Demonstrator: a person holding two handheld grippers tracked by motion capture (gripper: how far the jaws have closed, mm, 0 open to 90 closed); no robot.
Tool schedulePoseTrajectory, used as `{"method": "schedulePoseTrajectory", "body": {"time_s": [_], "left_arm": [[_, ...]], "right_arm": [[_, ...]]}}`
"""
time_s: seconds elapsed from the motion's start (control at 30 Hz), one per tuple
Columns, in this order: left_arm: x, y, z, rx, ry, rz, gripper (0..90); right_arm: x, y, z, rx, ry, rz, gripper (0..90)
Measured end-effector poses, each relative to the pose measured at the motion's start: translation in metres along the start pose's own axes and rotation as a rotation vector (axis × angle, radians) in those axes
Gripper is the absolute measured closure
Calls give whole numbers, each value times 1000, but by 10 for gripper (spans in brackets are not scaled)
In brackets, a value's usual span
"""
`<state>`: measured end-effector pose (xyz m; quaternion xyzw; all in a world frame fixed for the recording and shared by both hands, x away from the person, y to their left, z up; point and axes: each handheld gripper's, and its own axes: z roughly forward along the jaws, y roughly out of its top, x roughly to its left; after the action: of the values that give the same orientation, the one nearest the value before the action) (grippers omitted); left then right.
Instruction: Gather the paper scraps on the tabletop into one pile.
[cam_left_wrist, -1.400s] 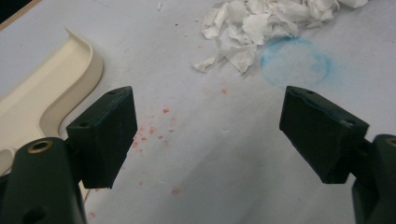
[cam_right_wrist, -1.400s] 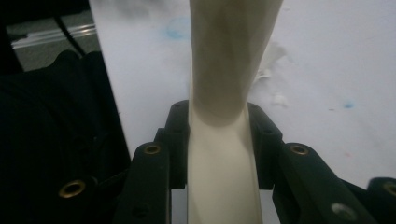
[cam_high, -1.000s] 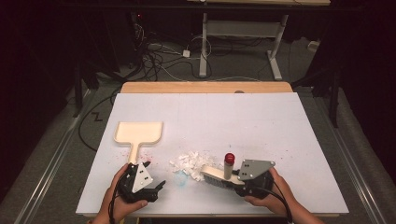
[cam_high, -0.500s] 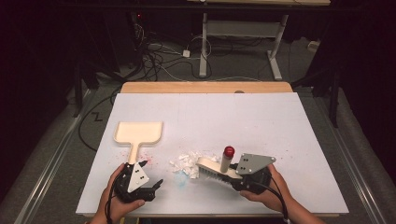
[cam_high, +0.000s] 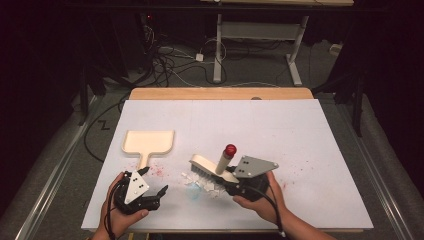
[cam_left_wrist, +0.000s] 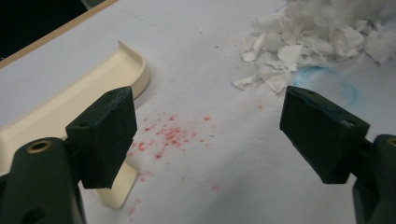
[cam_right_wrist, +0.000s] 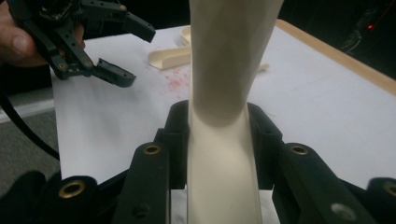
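Observation:
A cream brush with a red-tipped handle is tilted up over a small pile of torn white paper scraps. My right gripper is shut on its cream handle, which runs up between the jaws. A cream dustpan lies flat to the left, its handle pointing toward me. My left gripper hovers open just below that handle with nothing in it. In the left gripper view, the open left gripper frames the dustpan at left and the scraps at upper right.
A white sheet covers the table, with a wooden edge at the back. Red specks and a blue smear mark the sheet near the scraps. The left gripper also shows far off in the right gripper view.
My right gripper has carried the brush left and farther from me, with its handle raised more steeply. The left gripper has shifted slightly left. The dustpan has not moved.

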<state>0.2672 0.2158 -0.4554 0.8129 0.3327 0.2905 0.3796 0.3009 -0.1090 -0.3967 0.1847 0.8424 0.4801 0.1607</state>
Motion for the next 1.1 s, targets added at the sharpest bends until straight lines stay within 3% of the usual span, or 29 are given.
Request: {"method": "schedulePoseTrajectory", "body": {"time_s": [0.13,0.27,0.4,0.53,0.67,0.87,1.03,1.1], "left_arm": [[5,-2,-4,-22,8,-30,182],[6,-4,-6,-19,5,-30,182],[4,-4,-5,-14,-3,-25,182],[2,-3,-2,1,-14,-13,182],[-1,-3,0,7,-23,-5,182],[-3,-1,4,18,-29,24,182],[-4,-1,5,20,-36,27,182],[-4,-1,6,23,-36,30,182]], "right_arm": [[15,2,31,27,29,18,675],[26,-4,59,62,33,48,675],[30,-3,68,75,-4,62,675],[26,-1,67,103,-44,45,675],[9,-6,60,119,-67,104,674],[-2,-10,47,137,-118,110,675],[-7,-8,33,85,-79,137,675],[-8,-1,24,55,-69,117,675]]}}
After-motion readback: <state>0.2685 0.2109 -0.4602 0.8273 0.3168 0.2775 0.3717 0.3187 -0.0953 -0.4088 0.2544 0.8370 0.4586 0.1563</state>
